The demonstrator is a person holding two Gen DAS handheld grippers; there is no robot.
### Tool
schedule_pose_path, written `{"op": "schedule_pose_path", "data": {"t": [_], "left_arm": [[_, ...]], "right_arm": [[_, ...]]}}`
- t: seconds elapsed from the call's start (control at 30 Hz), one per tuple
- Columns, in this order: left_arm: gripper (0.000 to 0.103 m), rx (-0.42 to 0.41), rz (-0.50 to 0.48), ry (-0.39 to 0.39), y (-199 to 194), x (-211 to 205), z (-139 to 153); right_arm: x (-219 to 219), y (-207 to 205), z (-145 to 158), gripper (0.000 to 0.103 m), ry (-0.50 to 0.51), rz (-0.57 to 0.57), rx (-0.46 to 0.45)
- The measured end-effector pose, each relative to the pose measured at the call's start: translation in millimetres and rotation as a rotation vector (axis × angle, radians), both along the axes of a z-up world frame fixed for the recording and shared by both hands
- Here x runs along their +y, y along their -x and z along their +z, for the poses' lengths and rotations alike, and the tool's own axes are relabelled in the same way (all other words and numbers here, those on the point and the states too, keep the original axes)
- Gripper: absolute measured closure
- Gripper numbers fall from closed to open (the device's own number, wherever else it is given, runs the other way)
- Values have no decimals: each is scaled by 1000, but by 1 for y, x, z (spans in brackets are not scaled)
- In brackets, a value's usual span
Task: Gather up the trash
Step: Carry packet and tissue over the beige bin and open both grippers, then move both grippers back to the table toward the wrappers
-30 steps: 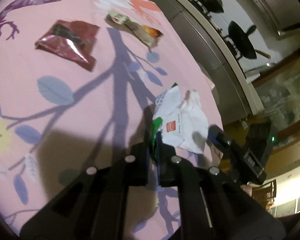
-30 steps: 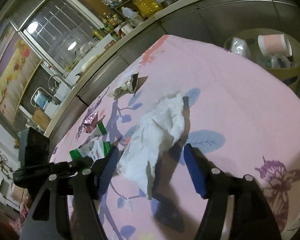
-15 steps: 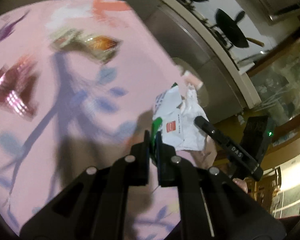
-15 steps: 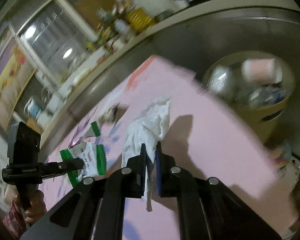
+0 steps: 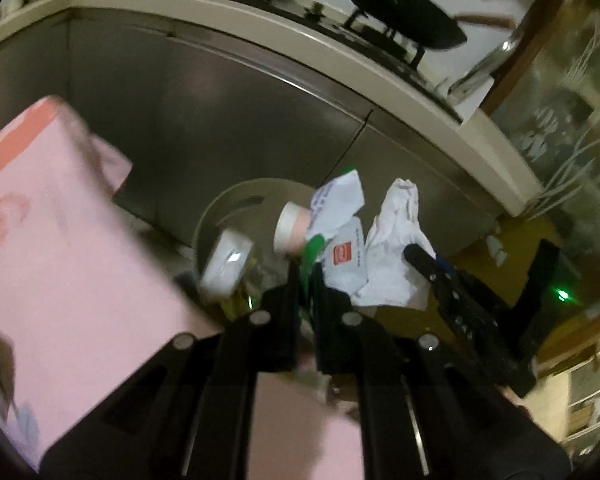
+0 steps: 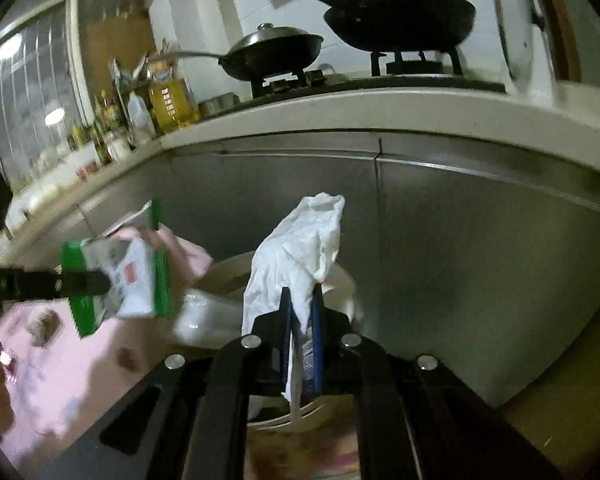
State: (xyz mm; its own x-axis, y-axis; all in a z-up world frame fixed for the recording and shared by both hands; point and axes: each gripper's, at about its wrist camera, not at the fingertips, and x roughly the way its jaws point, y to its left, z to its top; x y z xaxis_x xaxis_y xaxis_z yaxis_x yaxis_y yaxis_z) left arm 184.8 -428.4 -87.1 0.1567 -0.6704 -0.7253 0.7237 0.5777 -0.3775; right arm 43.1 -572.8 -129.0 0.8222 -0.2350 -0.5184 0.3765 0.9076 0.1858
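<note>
We find the left gripper [image 5: 307, 280] clenched on a green-and-white crumpled snack wrapper with a red label [image 5: 340, 236], pinched at its green edge between the black fingers. In the left wrist view the wrapper hangs over the mouth of the round beige waste bin [image 5: 236, 208], which stands on the floor against the grey metal cabinet front [image 5: 220, 112], just past the corner of the table covered in pink cloth [image 5: 60, 240]. Inside the bin we see a pink-and-white paper cup [image 5: 294, 228] on its side and a white rounded container [image 5: 226, 264]; further contents are too blurred to identify.

The right gripper [image 6: 302, 300] is clenched on a crumpled white paper tissue [image 6: 300, 248], held between its blue-padded fingers [image 6: 286, 320]; its jaws have just been closing, with the tissue between them. The tissue stands up above the fingertips and a strip trails down below them. In the right wrist view it is held over the near rim of the bin [image 6: 340, 280], clear of the table.

Each gripper appears in the other's view: the right one with its tissue [image 5: 396, 248] just beside the wrapper, the left one with the wrapper [image 6: 120, 276] above the pink cloth's edge [image 6: 60, 360].

On the pale worktop [image 6: 380, 112] above the cabinet stand two black pans [image 6: 400, 20] on gas burners and a bottle of yellow oil [image 6: 170, 100].
</note>
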Motion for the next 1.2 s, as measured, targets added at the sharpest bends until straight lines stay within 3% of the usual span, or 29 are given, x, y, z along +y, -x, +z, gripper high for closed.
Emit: {"op": "schedule_pose_path", "data": {"t": [0.23,0.3,0.37,0.4,0.47,0.7,0.83,1.07,1.2], "left_arm": [[97,-79,9,-171,-1,-44,-42],[84,-58,16,-229,-1,-47,-54],[58,-53,32,-275,-1,-46,-61],[54,-66,42,-279,0,-43,-61],[54,-71,38,-262,3,-37,-56],[54,-43,66,-125,24,12,-18],[54,-25,79,-69,45,45,-8],[54,-58,139,-88,82,110,-13],[54,-85,175,-108,98,150,-16]], "right_arm": [[7,-23,-31,93,109,111,98],[16,-29,-41,82,138,151,134],[20,-31,-42,60,120,181,127],[22,-28,-41,56,97,189,100],[24,-23,-35,49,82,177,61],[16,3,-1,48,-22,101,-81],[14,22,12,48,-158,91,-155],[38,39,15,48,-404,149,-191],[71,28,10,48,-469,248,-126]]}}
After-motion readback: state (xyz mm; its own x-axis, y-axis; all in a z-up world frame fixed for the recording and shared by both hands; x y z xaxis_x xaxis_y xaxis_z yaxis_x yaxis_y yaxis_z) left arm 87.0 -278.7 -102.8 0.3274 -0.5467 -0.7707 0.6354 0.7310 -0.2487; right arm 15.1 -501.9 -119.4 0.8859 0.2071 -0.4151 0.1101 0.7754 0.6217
